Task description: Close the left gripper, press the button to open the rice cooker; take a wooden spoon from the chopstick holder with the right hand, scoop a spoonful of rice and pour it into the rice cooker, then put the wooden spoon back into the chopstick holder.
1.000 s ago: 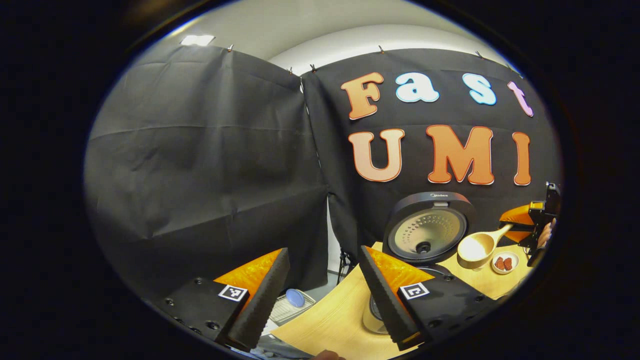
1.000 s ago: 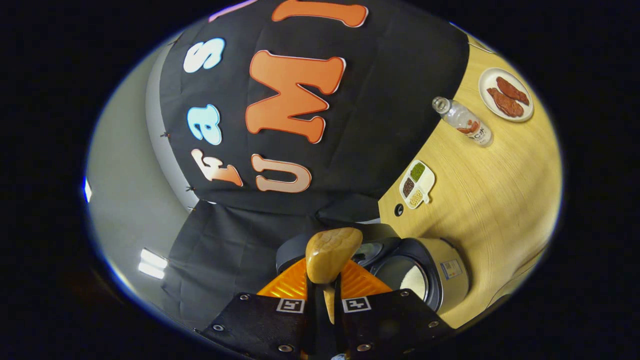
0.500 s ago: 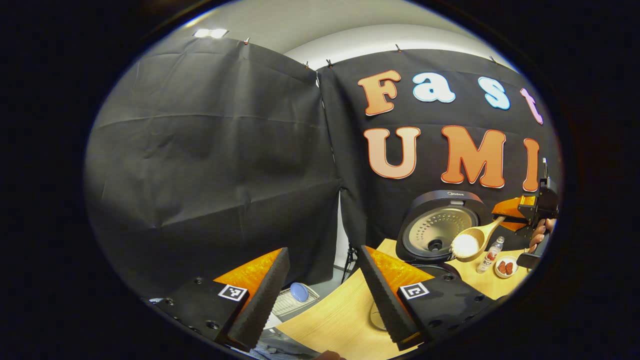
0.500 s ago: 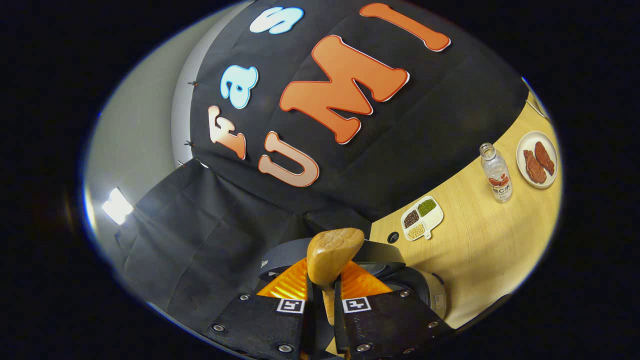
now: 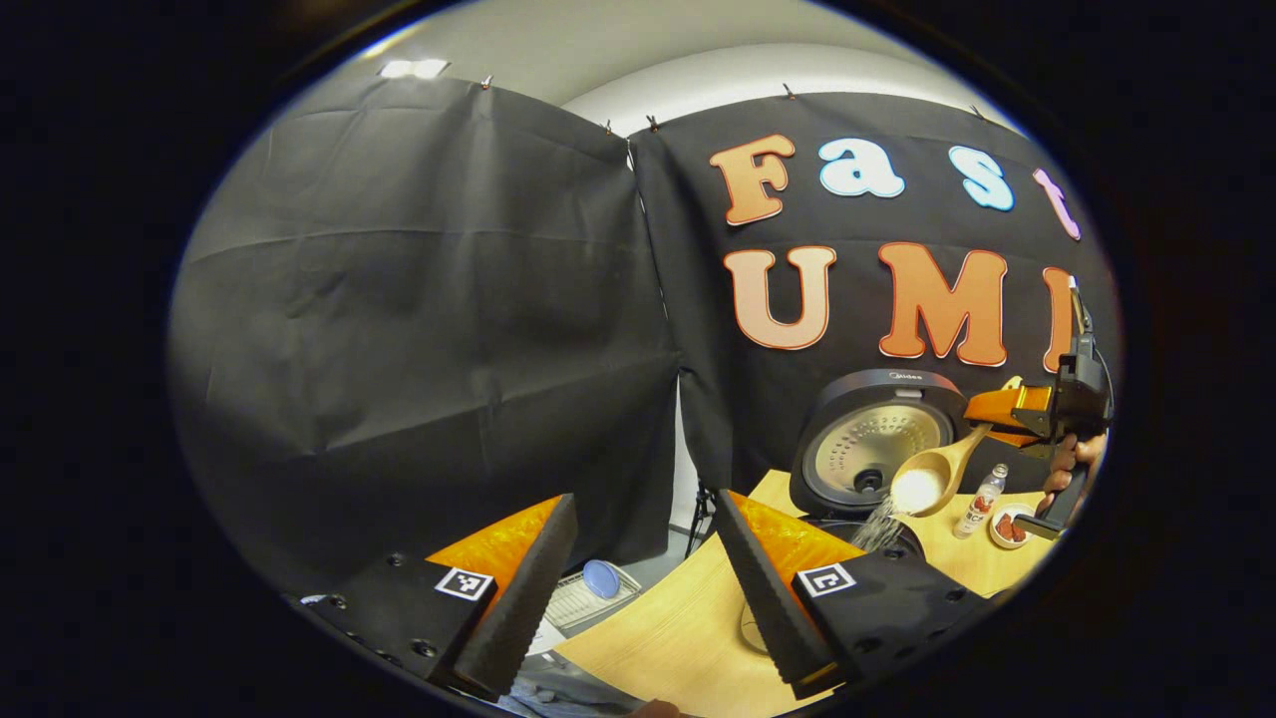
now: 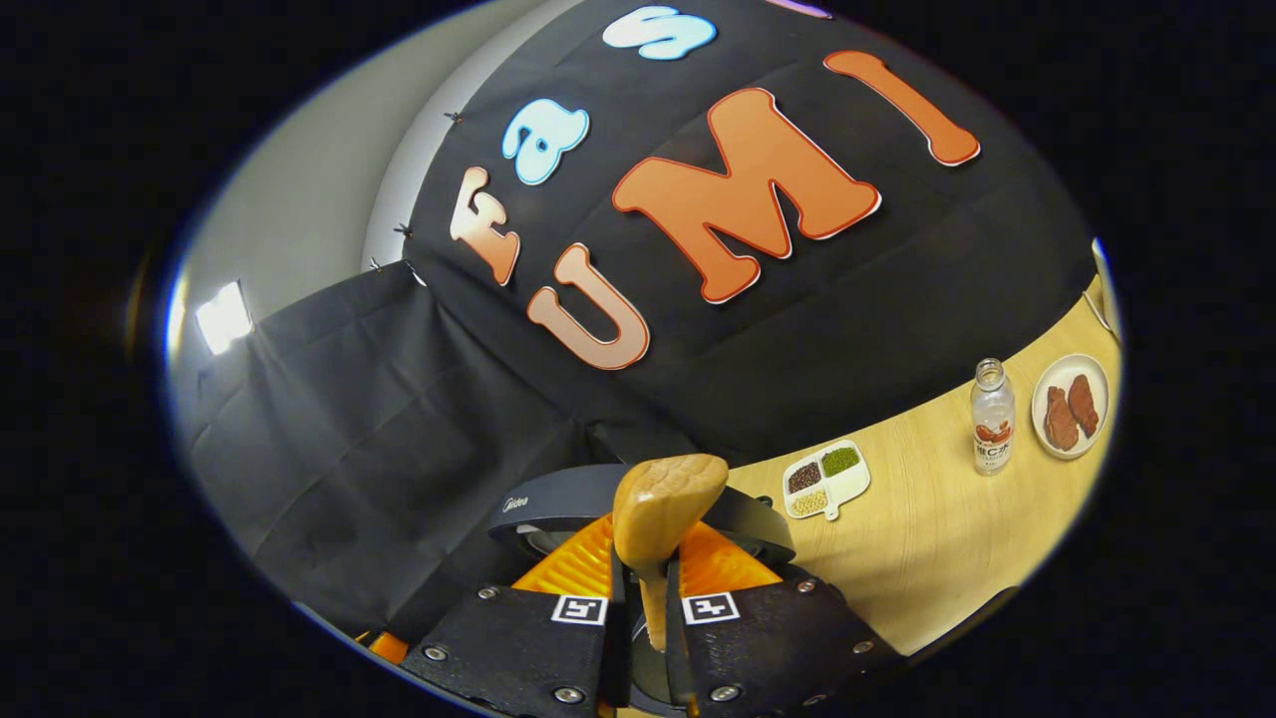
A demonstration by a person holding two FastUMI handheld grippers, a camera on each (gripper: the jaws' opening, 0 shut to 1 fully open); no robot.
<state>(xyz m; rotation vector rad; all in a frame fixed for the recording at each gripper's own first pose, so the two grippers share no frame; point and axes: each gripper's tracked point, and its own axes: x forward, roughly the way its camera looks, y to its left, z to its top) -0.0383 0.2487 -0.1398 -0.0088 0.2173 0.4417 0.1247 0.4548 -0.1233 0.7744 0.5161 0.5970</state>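
- Left tool (image 5: 638, 588): fingers spread wide, nothing between them, held over the near desk (image 5: 668, 638) edge, well apart from the rice cooker (image 5: 877, 444).
- Right tool (image 6: 643, 608): fingers narrow, clamped on the handle of the wooden spoon (image 6: 663, 519); the bowl sticks up past the fingertips.
- In the left gripper view the spoon (image 5: 927, 484) tilts bowl-down over the open cooker; rice (image 5: 877, 524) streams from its lip into the pot mouth. The cooker lid stands upright behind.
- A hand (image 5: 1072, 469) grips the right tool (image 5: 997, 409) at the far right.
- Desk: light wood. Beyond the cooker, near the cloth wall, stand a divided dish of beans (image 6: 825, 479), a bottle (image 6: 992, 414) and a plate of meat (image 6: 1070, 404), each apart; bare wood in front of them.
- Off the desk's left edge, lower down, a wire rack (image 5: 588, 598) holds a blue disc.
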